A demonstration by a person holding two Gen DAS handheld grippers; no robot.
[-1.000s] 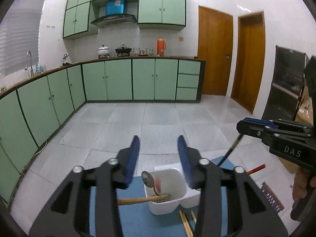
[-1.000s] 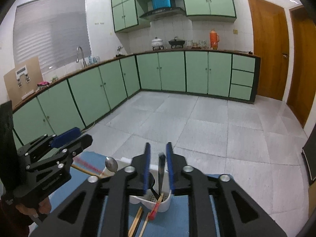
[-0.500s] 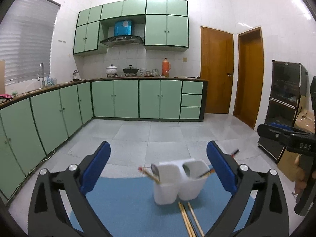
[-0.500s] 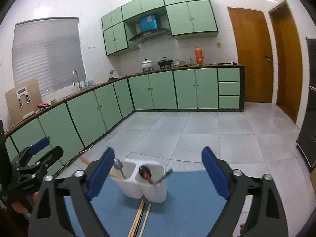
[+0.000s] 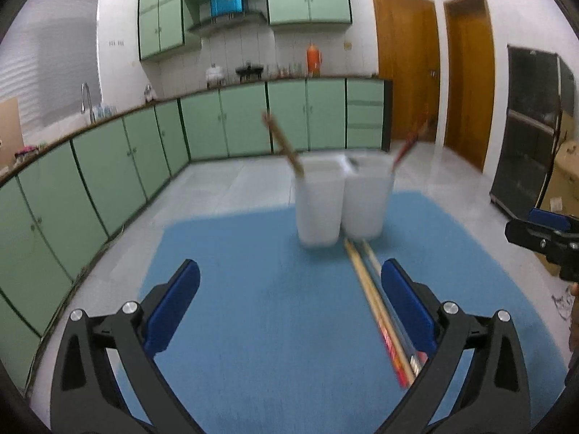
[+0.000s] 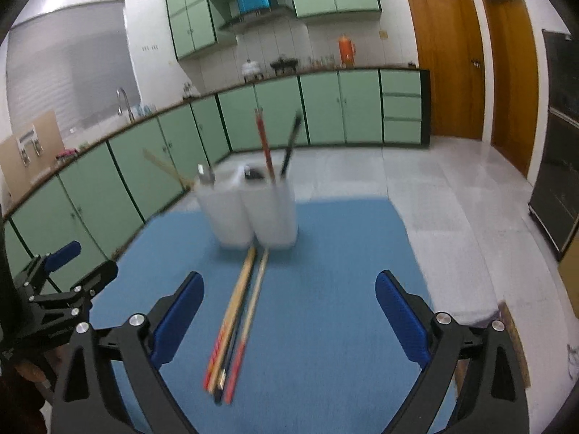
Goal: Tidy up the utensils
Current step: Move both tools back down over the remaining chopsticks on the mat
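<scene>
1. While your left gripper (image 5: 289,302) and right gripper (image 6: 289,309) gape empty, the white holder (image 6: 253,213) stands ahead on the blue mat (image 6: 325,253).
2. Your chopsticks (image 6: 237,316) lie loose before it.

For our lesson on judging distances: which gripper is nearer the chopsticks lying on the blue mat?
Right, probably. The chopsticks lie between the open fingers of the right gripper; they run off-centre, beside one finger of the left gripper.

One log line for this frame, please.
left tongs open | right tongs open | chopsticks on mat | holder upright
</scene>
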